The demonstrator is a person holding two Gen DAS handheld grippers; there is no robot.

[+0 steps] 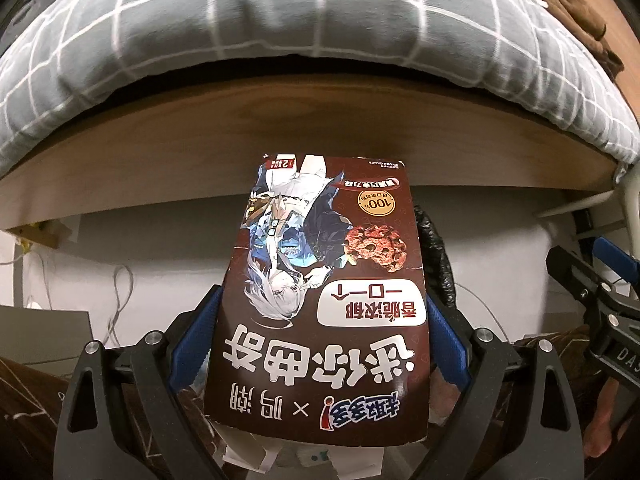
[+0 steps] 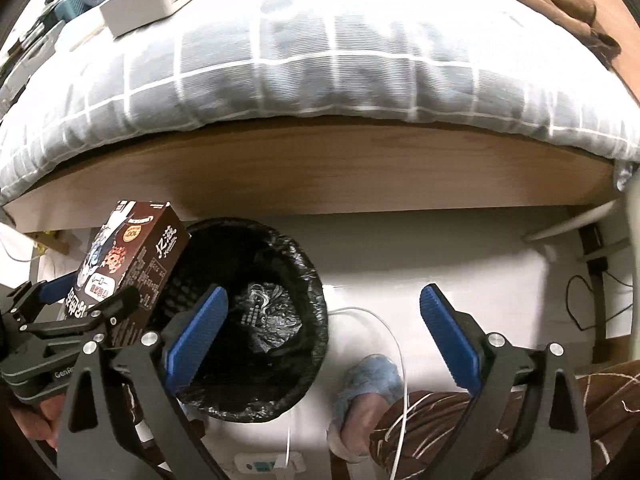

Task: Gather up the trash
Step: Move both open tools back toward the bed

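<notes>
One brown cardboard cookie box (image 1: 320,300) clamped in my left gripper (image 2: 86,304), left of black-lined round bin (image 2: 256,404); release here risks missing rim. Right gripper (image 2: 320,332) open, empty.

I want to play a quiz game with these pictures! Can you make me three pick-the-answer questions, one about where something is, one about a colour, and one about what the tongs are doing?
1. Where is the trash bin?
A. on the bed
B. on the floor below the bed
C. on a shelf

2. What colour is the bin's bag?
A. black
B. yellow
C. pink

3. What are the right tongs doing?
A. squeezing a box
B. holding a cable
C. open, holding nothing

Answers: B, the bin stands under the bed's wooden edge; A, its liner is shiny black; C, only the left tongs clamp the cookie box.
</notes>
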